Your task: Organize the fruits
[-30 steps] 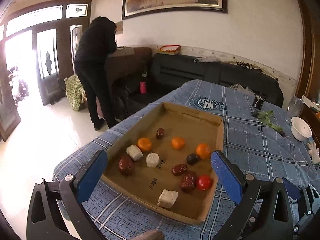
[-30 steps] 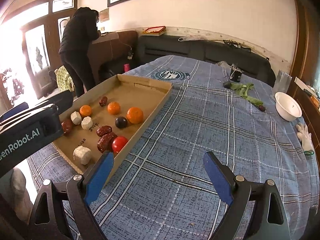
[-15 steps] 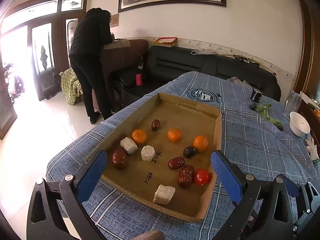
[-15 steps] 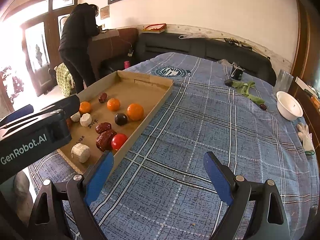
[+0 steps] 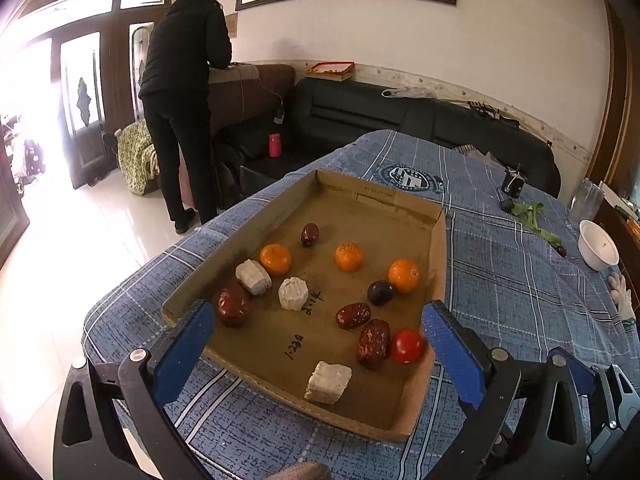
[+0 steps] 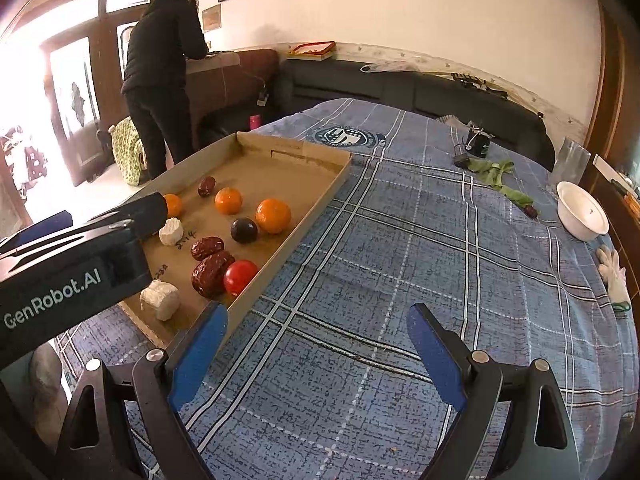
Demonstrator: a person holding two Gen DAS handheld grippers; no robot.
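Worktop (image 6: pixel 400 280) under a blue plaid cloth, cardboard tray (image 5: pixel 438 256) lying on it at 9 o'clock of the right view. All the fruit sits loose on the tray floor, mixed, no grouping visible — fits either a sort under way or a layout someone calls done, can't settle it.

Tray contents, big to small: three oranges (image 5: pixel 404 275) spread across 12 to 2 o'clock of the tray; three pale cut chunks, one (image 5: pixel 329 382) near the 6 o'clock wall; wrinkled red dates, the largest (image 5: pixel 373 343) touching a red tomato (image 5: pixel 406 345) at 4 o'clock; one dark plum (image 5: pixel 380 292) just beside an orange.

Handling, my read: oranges firm, round, will roll — take across the middle. Dates light, leathery, easy along the short axis. Tomato smooth, thin-skinned, slippery, squeeze gently. Pale chunks look crumbly, take by the flat sides.

White bowl (image 6: pixel 582 214) at 3 o'clock, nothing seen inside.

Left hand-held gripper (image 5: pixel 316 340) spread wide over the tray's near end, holding nothing. Right hand-held gripper (image 6: pixel 316 344) also wide, empty, over bare cloth.
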